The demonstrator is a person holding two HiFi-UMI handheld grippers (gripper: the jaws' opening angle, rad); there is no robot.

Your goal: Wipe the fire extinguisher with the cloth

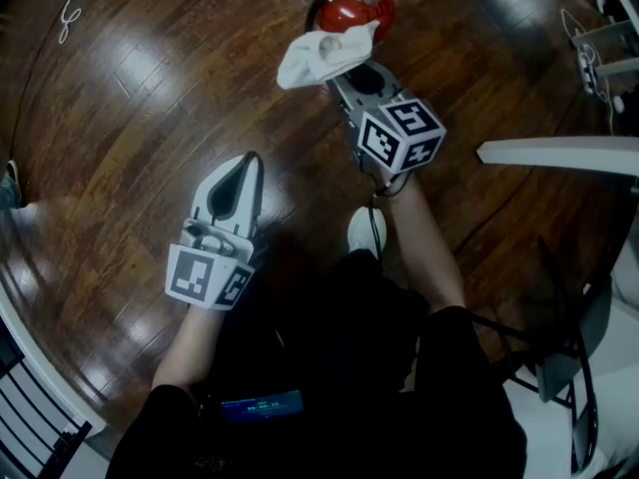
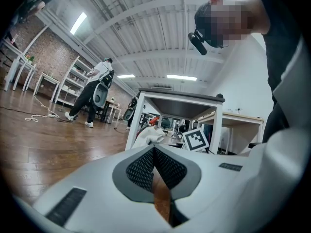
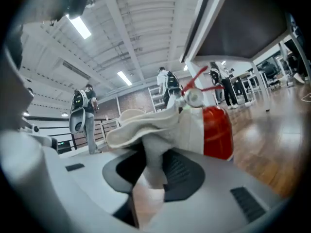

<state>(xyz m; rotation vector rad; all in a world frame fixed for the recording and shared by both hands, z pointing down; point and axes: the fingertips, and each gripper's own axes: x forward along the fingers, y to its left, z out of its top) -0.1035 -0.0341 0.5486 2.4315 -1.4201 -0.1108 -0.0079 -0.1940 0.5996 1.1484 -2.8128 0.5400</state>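
Right now the red fire extinguisher (image 1: 357, 0) stands upright on the wooden floor (image 1: 130, 118) ahead of us, at the top of the head view, with its red lever and round gauge uppermost. The white cloth (image 1: 324, 56) hangs bunched just in front of it, on our side. In the right gripper view the cloth covers the left part of the red body, though we cannot tell whether the two touch. Our right tongs (image 1: 344, 70) hold that cloth. The right gripper view shows a fold of it running down between the two dark pads, which are closed upon it, while the rest spills out above the tips. The marker cube on these tongs faces up toward the head camera, and our forearm reaches forward behind it. Our left tongs (image 1: 247, 168) sit lower and nearer our body, well apart from the extinguisher and the cloth, pointing forward over bare floor. In the left gripper view their jaws meet at the tips with nothing between them, and only a sliver of floor shows lower down. Our white shoe (image 1: 365, 230) rests on the floor between the two arms. A white table (image 1: 559, 153) juts in from the right, and a pale cable (image 1: 66, 13) lies at the far left corner. A person with a backpack (image 2: 95, 93) walks well off in the hall.
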